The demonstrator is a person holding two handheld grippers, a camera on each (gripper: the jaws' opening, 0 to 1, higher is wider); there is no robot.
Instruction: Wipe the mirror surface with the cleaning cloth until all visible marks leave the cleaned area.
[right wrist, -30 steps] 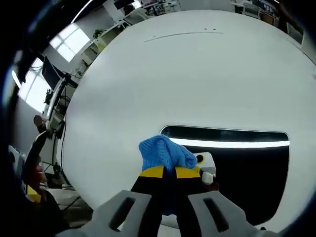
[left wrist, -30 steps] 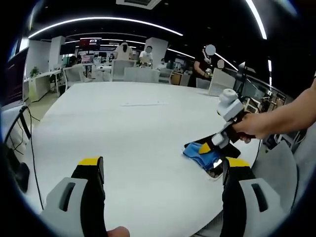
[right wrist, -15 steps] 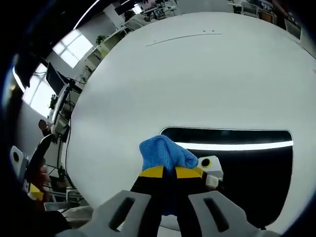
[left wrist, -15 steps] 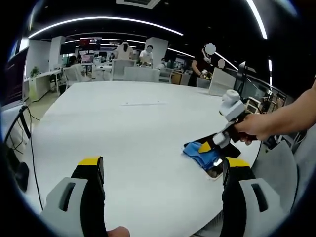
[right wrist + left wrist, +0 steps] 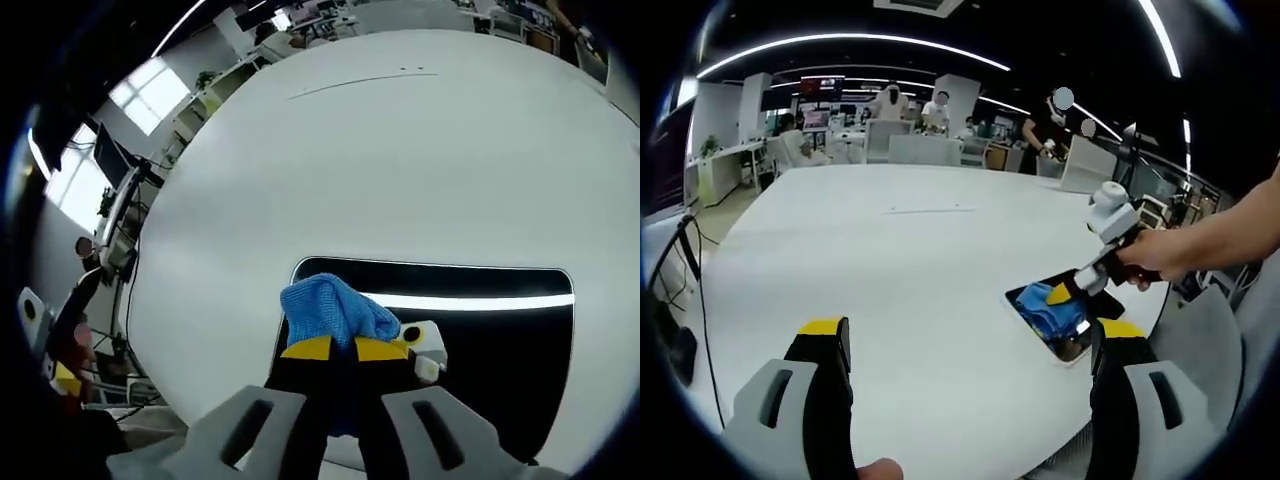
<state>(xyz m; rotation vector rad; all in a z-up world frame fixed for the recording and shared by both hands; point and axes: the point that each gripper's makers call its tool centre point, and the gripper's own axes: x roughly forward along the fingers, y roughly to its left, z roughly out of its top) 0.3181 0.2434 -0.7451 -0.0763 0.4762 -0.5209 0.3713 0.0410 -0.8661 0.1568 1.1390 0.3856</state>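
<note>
Right gripper view, cloth (image 5: 335, 312) in tool (image 5: 333, 348), on mirror (image 5: 480, 340)

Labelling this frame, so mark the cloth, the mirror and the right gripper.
cloth (image 5: 330, 312), right gripper view, bunched top
mirror (image 5: 480, 340), right gripper view, dark glass
right gripper (image 5: 333, 349), right gripper view, between yellow tips

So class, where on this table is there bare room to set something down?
Most of the table is bare: everything between the mirror and the far edge. It is crowded at the mirror, where the right gripper presses the cloth.
</note>
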